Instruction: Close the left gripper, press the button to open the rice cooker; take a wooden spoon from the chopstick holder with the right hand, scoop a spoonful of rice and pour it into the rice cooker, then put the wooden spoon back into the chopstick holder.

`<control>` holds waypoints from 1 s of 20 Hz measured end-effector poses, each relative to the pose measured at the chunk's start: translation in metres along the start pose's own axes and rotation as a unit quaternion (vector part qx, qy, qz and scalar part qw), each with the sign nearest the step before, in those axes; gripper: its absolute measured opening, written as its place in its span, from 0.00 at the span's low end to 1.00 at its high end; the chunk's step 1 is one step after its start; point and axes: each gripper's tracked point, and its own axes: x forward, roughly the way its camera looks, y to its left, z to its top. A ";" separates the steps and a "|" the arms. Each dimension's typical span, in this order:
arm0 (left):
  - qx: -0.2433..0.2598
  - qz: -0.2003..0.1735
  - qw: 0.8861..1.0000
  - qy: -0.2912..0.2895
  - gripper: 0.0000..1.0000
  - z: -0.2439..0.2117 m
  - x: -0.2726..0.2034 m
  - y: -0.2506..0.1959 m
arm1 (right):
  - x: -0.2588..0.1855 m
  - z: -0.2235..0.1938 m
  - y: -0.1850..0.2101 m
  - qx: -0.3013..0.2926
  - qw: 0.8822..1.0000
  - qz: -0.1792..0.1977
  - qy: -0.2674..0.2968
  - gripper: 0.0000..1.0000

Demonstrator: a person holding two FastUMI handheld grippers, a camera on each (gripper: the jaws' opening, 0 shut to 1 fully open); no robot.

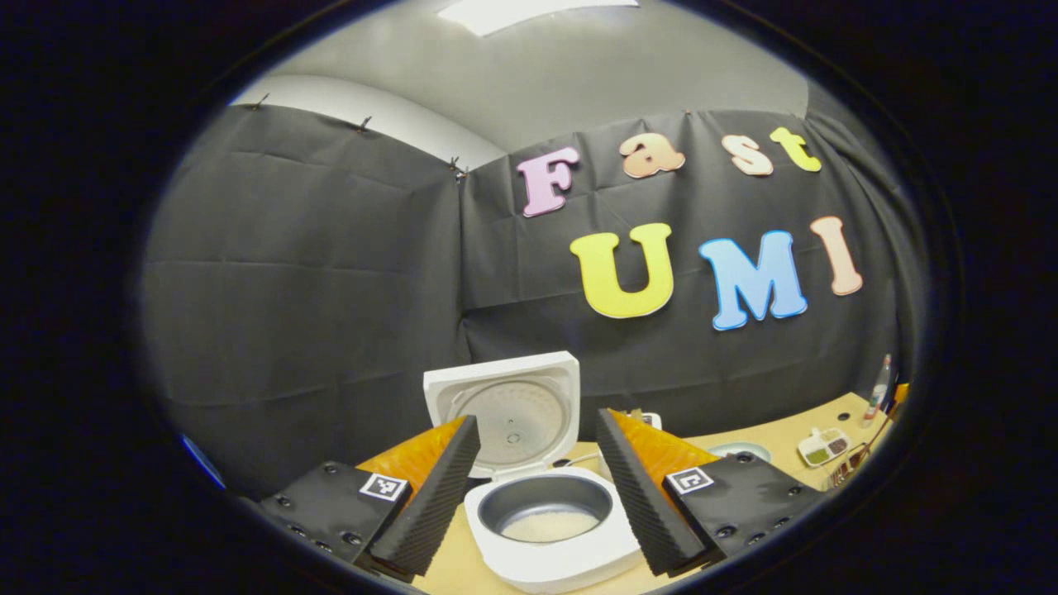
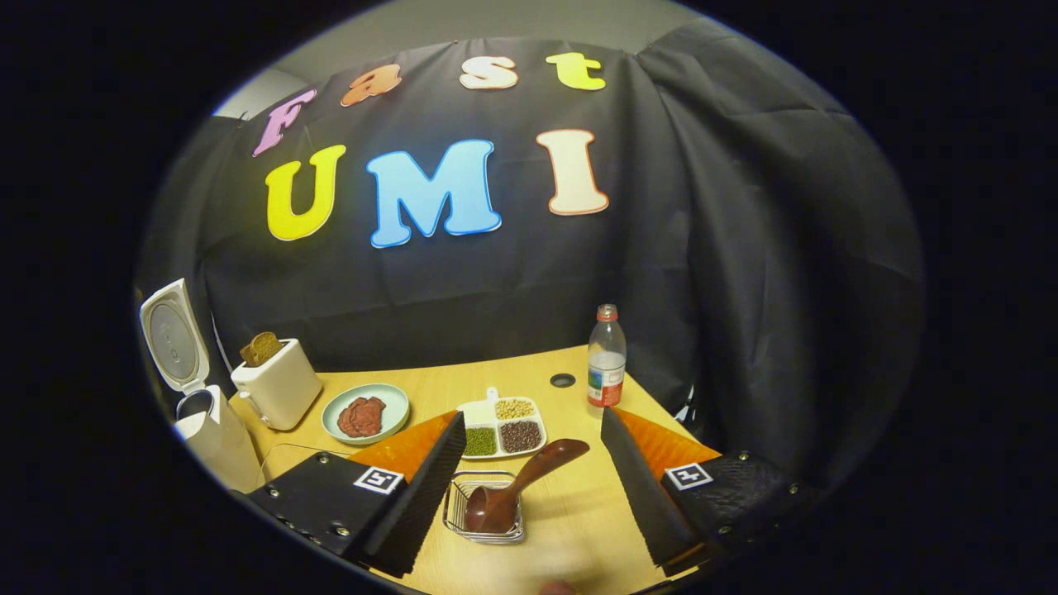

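Table (image 2: 579, 504) | spoon (image 2: 521, 487) in holder (image 2: 486, 511) between wide right claw (image 2: 529, 512) (empty)

Wooden table (image 2: 579, 512) bears rice cooker (image 1: 550, 529), toaster (image 2: 277, 384), bottle (image 2: 607, 357).

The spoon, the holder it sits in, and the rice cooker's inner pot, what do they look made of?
Spoon: likely wood, dark brown, smooth glossy finish. Holder: thin metal wire, shiny, see-through grid. Inner pot: probably coated metal, matte grey, inside a white glossy shell that looks plastic.

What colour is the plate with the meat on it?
Pale green plate, clearest in the right gripper view.
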 end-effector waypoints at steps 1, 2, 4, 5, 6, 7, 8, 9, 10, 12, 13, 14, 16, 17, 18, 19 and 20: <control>-0.004 0.004 1.000 0.000 0.92 0.003 0.009 0.004 | -0.006 0.007 -0.004 0.002 1.000 -0.003 -0.009 1.00; -0.007 0.007 1.000 -0.001 0.92 0.007 0.018 0.008 | -0.013 0.013 -0.007 0.006 1.000 -0.006 -0.017 1.00; -0.011 0.014 1.000 -0.007 0.92 0.017 0.042 0.016 | -0.025 0.022 -0.014 0.009 0.999 -0.016 -0.029 0.99; -0.013 0.015 1.000 -0.010 0.92 0.024 0.054 0.020 | -0.030 0.023 -0.018 0.008 0.999 -0.022 -0.032 0.99; -0.015 0.018 1.000 -0.014 0.92 0.031 0.066 0.025 | -0.034 0.023 -0.022 0.005 0.999 -0.028 -0.035 0.99; -0.016 0.020 1.000 -0.017 0.92 0.035 0.081 0.029 | -0.039 0.024 -0.026 0.003 0.999 -0.036 -0.037 0.99; -0.017 0.026 0.999 -0.020 0.98 0.040 0.093 0.035 | -0.043 0.024 -0.030 0.002 0.998 -0.044 -0.037 0.99; -0.019 0.029 0.999 -0.019 0.98 0.044 0.107 0.040 | -0.048 0.023 -0.031 0.004 0.998 -0.048 -0.036 0.99; -0.024 0.029 0.999 -0.015 0.96 0.045 0.121 0.043 | -0.052 0.022 -0.033 0.005 0.998 -0.053 -0.036 0.99; -0.035 0.029 0.999 -0.002 1.00 0.041 0.148 0.049 | -0.061 0.020 -0.036 0.006 0.997 -0.065 -0.038 0.99; -0.039 0.024 0.999 0.002 0.98 0.039 0.162 0.051 | -0.066 0.018 -0.037 0.004 0.997 -0.070 -0.039 0.99; -0.043 0.023 0.999 0.005 0.98 0.040 0.176 0.053 | -0.071 0.016 -0.038 0.003 0.996 -0.075 -0.038 0.99; -0.048 0.025 0.998 0.006 0.98 0.041 0.205 0.062 | -0.080 0.014 -0.040 0.006 0.996 -0.083 -0.039 0.99; -0.050 0.022 0.998 0.008 0.98 0.040 0.216 0.063 | -0.085 0.014 -0.042 0.008 0.995 -0.089 -0.041 1.00; -0.053 0.018 0.998 0.008 0.98 0.040 0.228 0.064 | -0.088 0.012 -0.043 0.009 0.995 -0.095 -0.042 0.99; -0.056 0.014 0.998 0.013 0.98 0.037 0.240 0.065 | -0.092 0.009 -0.044 0.010 0.994 -0.099 -0.041 0.99; -0.059 0.012 0.998 0.021 1.00 0.032 0.251 0.066 | -0.095 0.007 -0.043 0.011 0.994 -0.100 -0.042 0.99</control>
